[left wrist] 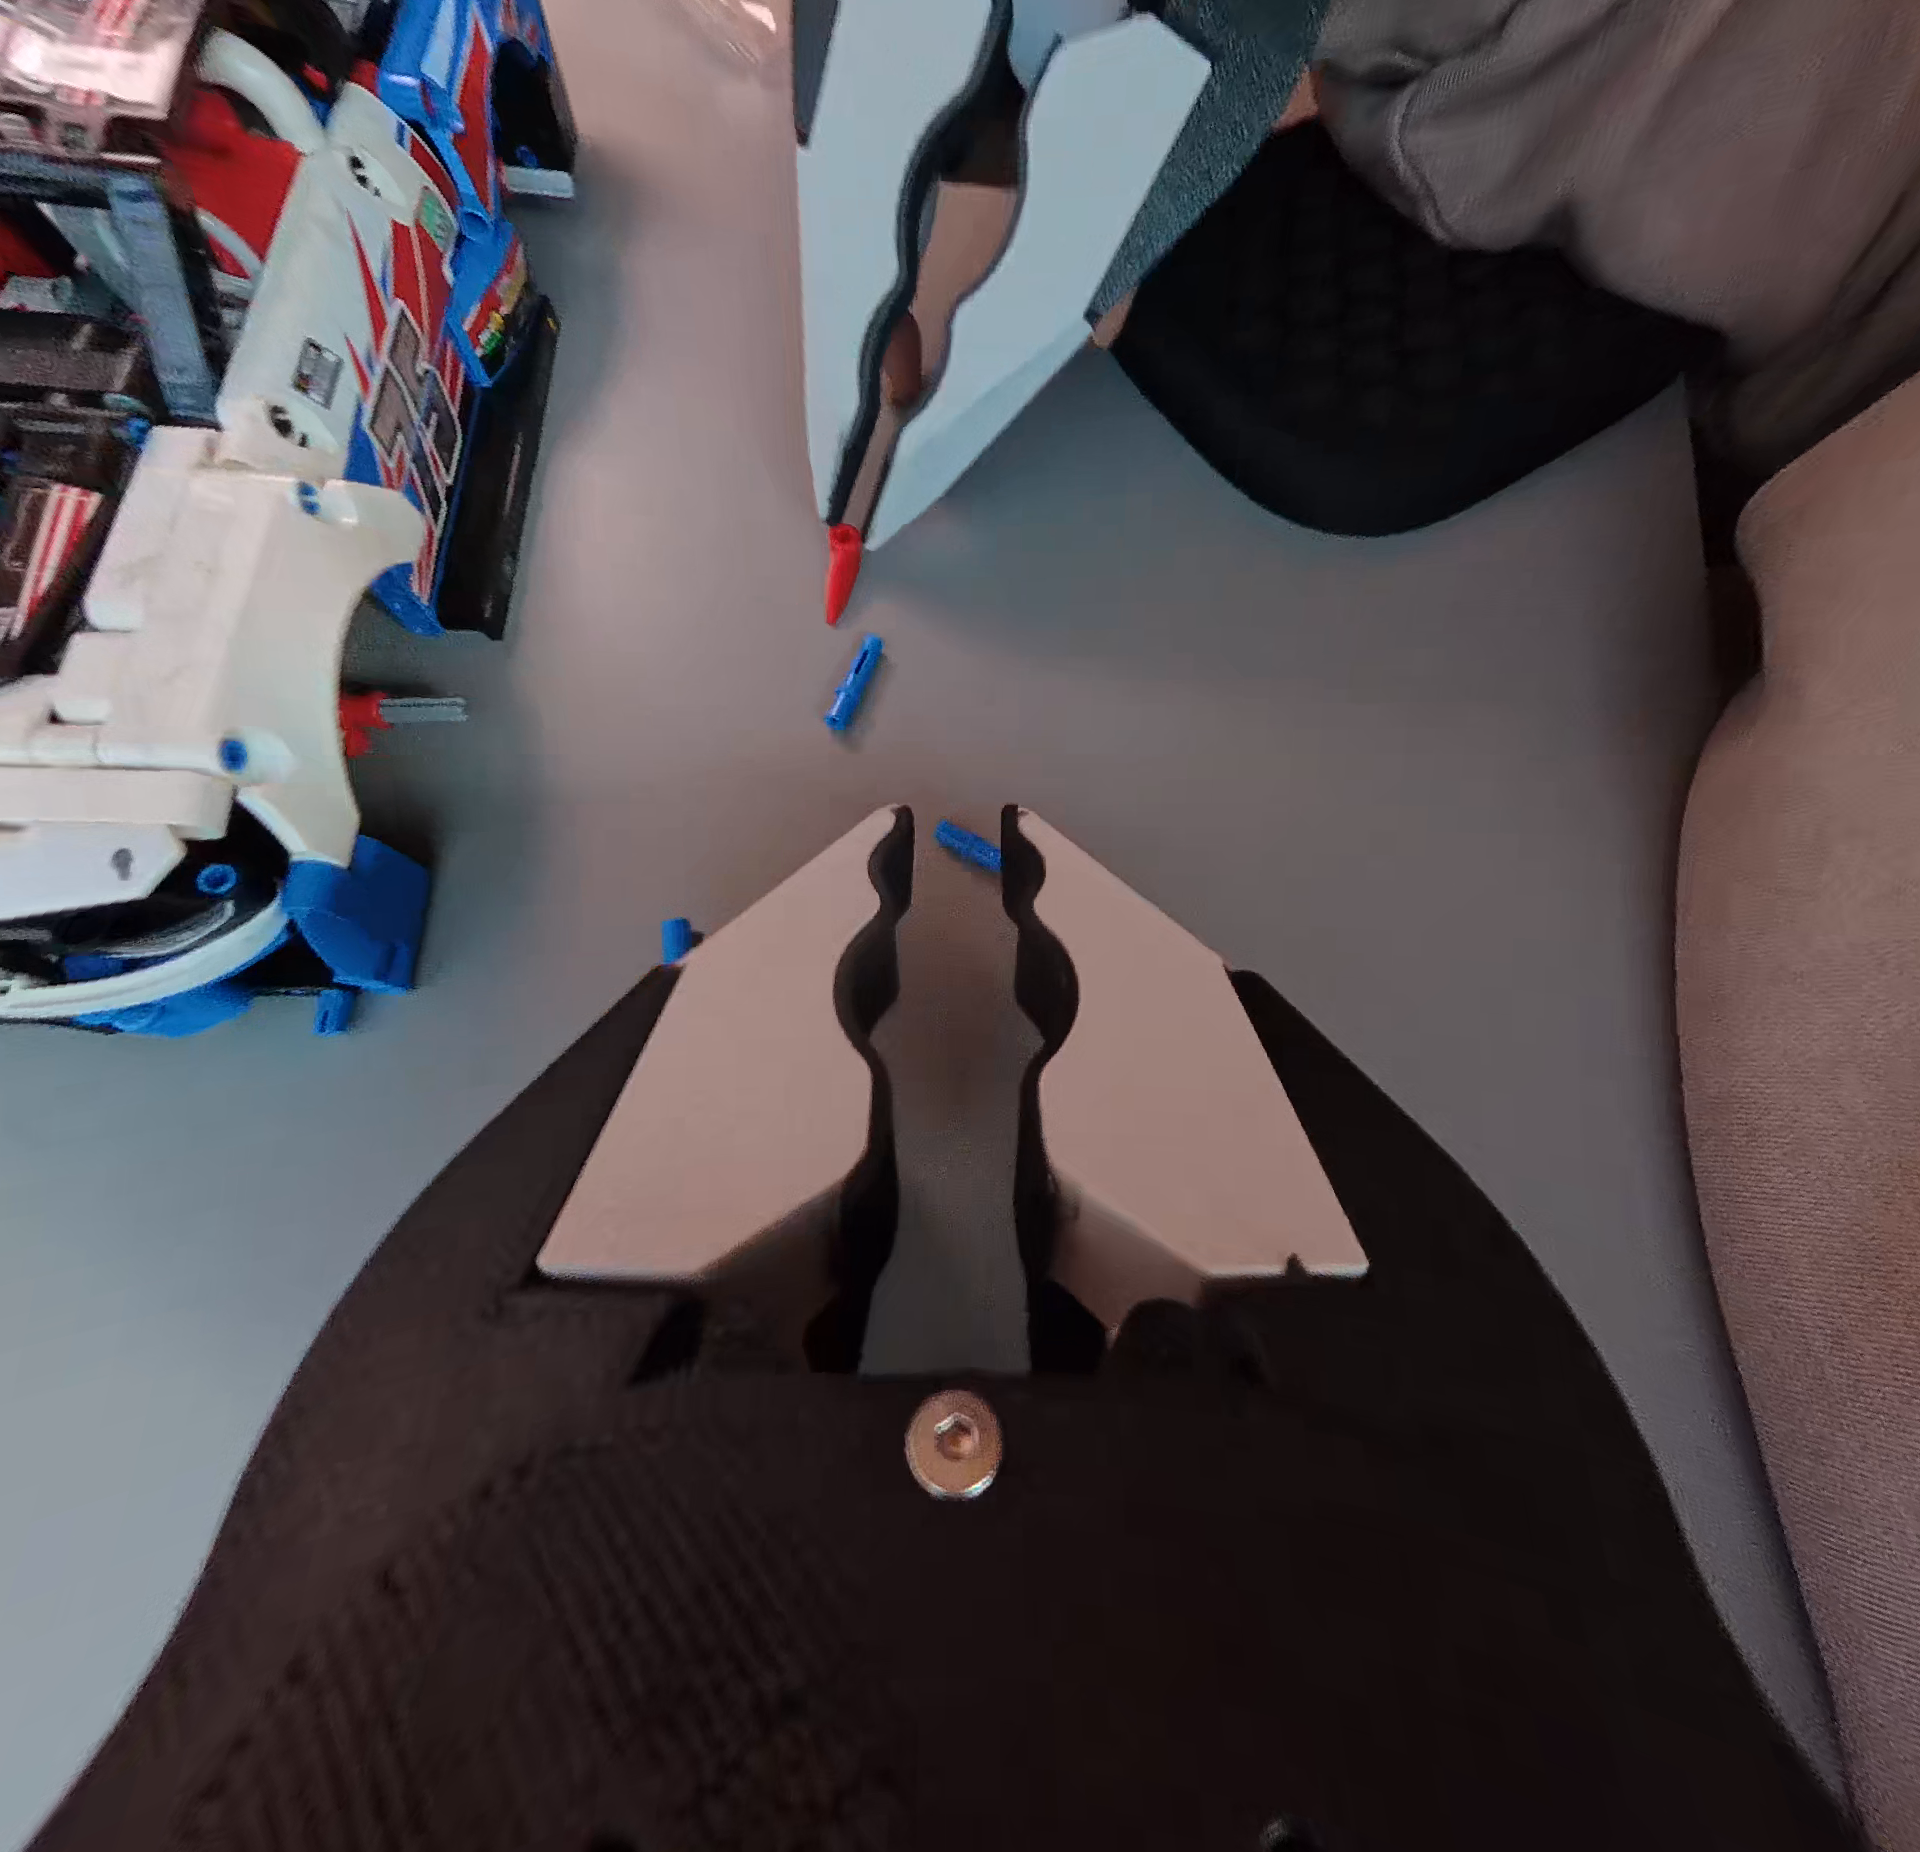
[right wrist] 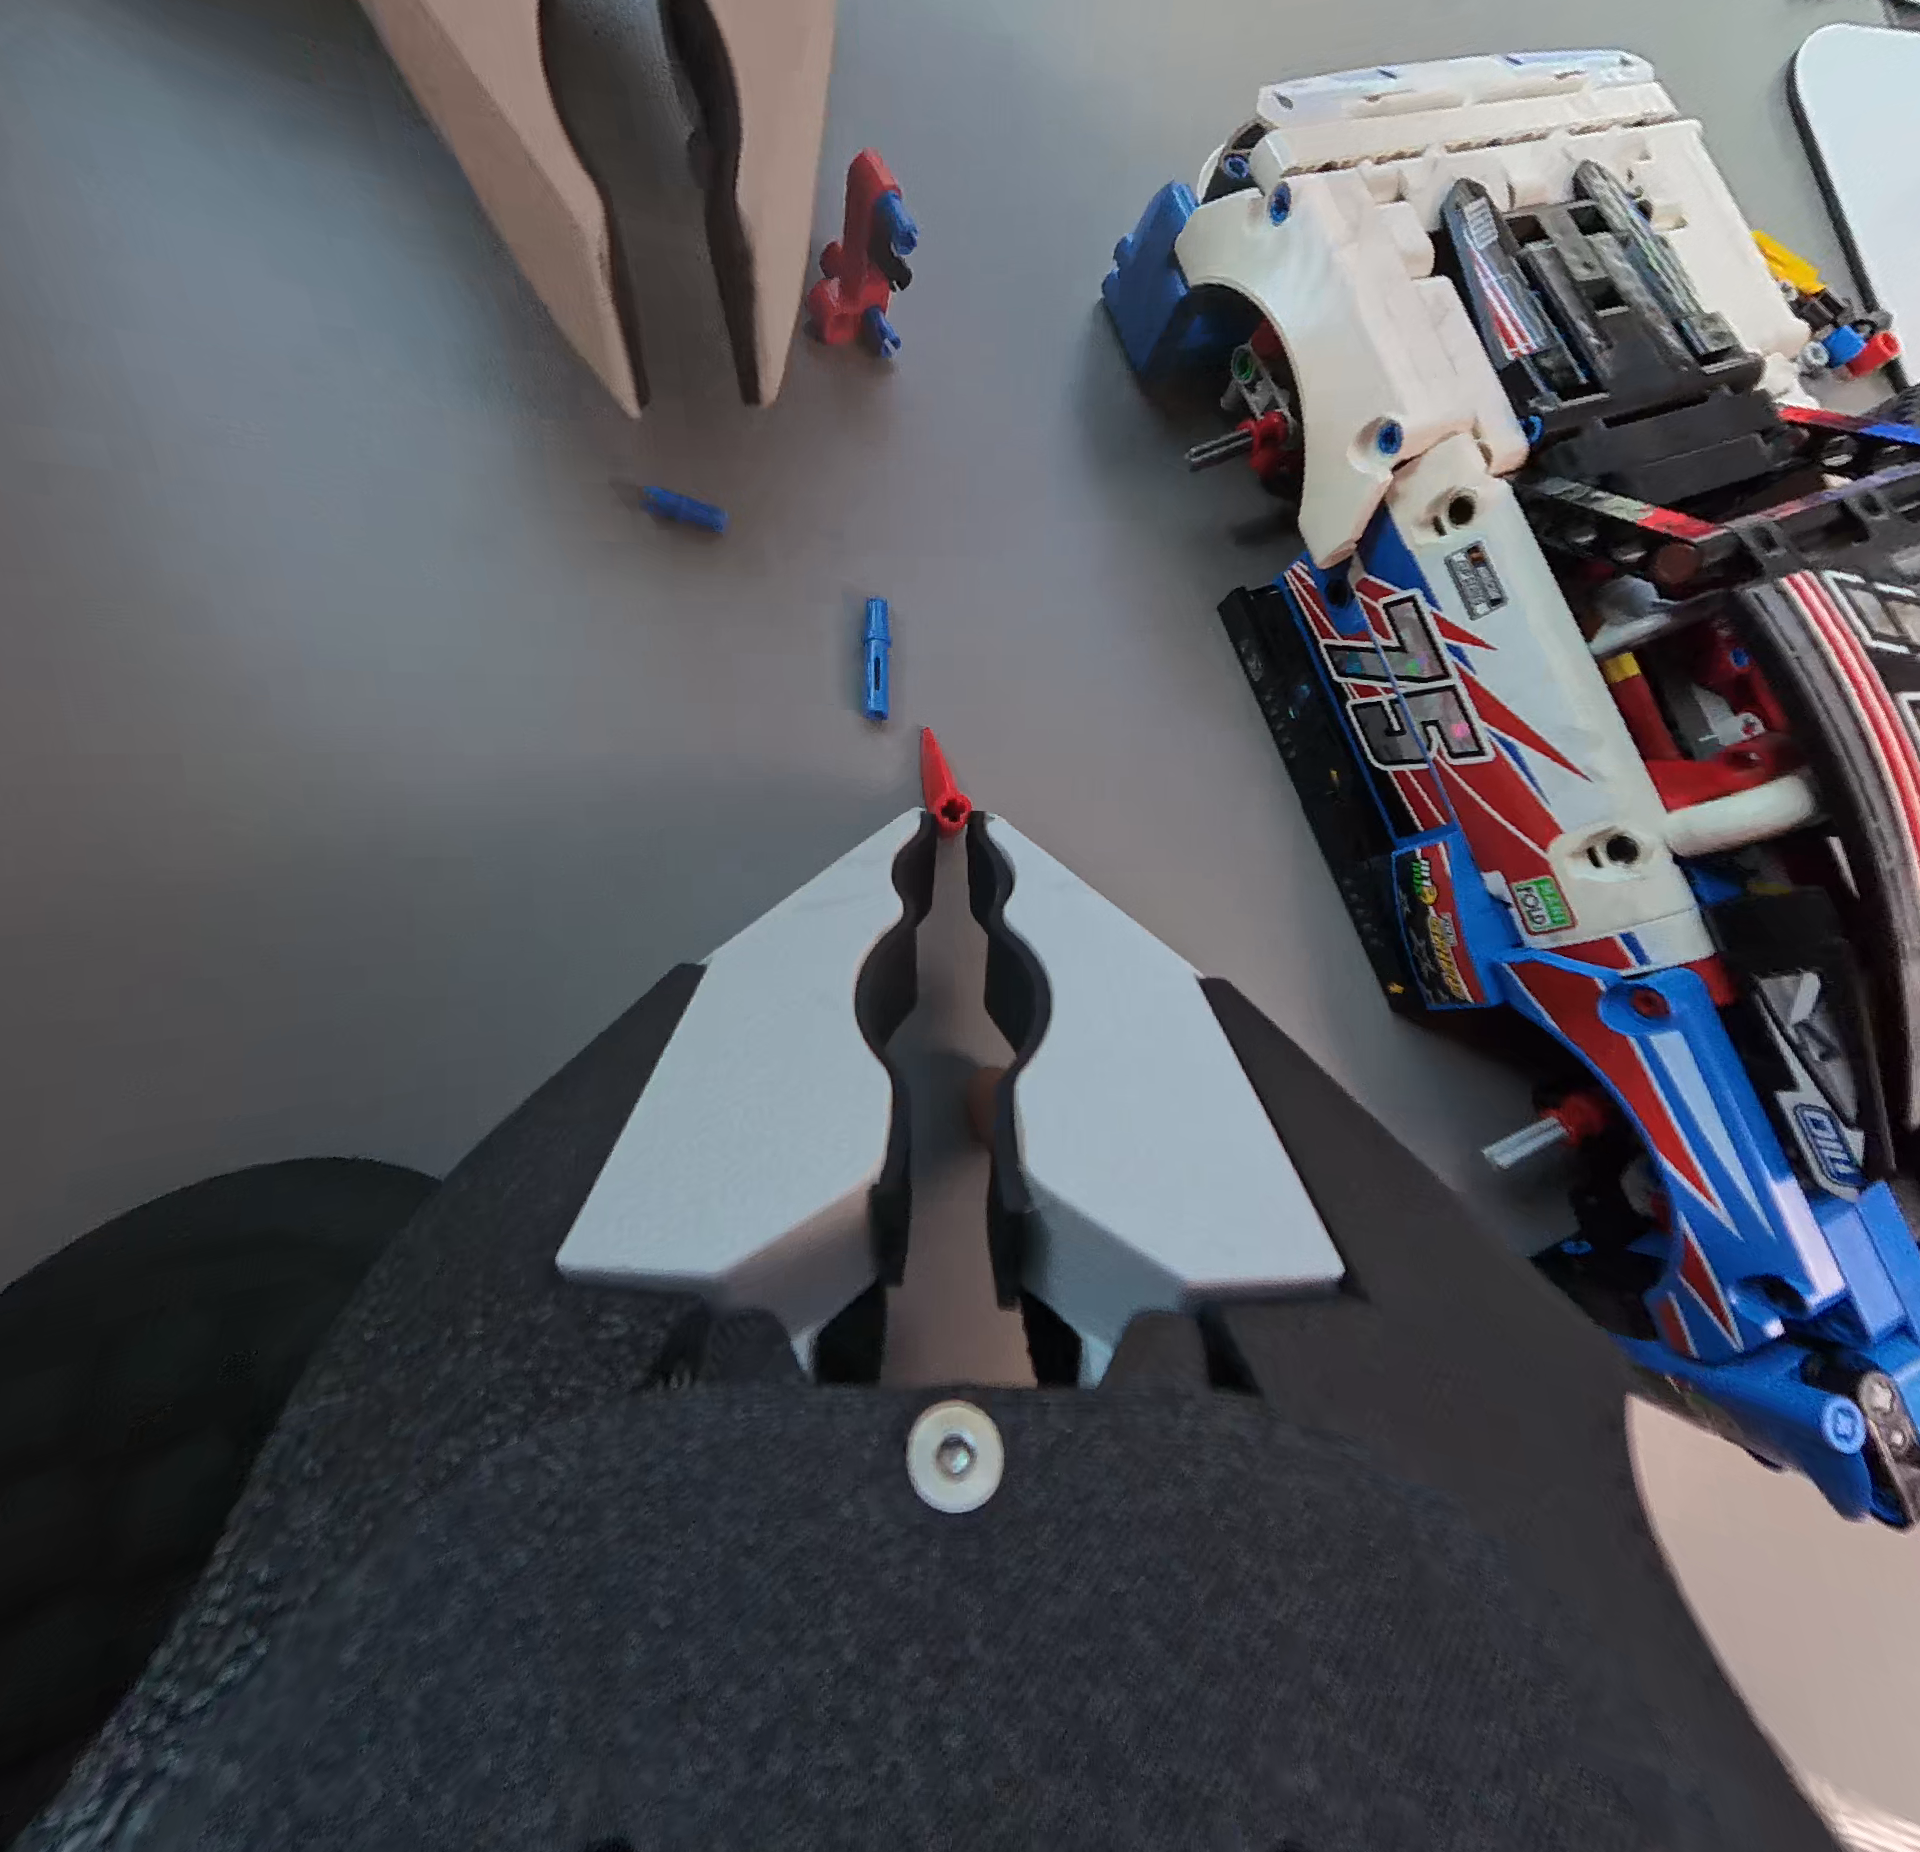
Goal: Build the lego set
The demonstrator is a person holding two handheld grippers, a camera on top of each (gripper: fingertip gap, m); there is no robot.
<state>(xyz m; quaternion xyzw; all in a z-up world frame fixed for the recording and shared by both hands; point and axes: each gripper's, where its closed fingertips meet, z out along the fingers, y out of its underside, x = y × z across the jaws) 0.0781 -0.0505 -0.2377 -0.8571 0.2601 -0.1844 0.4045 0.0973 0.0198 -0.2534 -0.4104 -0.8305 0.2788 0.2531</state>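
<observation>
My right gripper [right wrist: 948, 817] is shut on the wide end of a small red cone piece [right wrist: 940, 786], tip pointing away, low over the grey table [right wrist: 312, 711]. It also shows in the left wrist view [left wrist: 854, 535] with the cone [left wrist: 842, 571]. My left gripper [left wrist: 956, 820] is open with a narrow gap, and a blue pin [left wrist: 966, 846] lies on the table at its fingertips. This pin [right wrist: 683, 509] sits just off the left gripper [right wrist: 698, 400]. A second blue pin [left wrist: 854, 682] [right wrist: 876, 657] lies between the two grippers.
A large white, blue and red Lego race car [right wrist: 1507, 607] [left wrist: 260, 555] lies beside the grippers. A small red assembly with blue pins [right wrist: 860, 254] sits by the left gripper. A black cushion [left wrist: 1351, 348] and a person's sleeve [left wrist: 1610, 88] are at the table's edge. My hands' fingertips stand some 8 cm from each other.
</observation>
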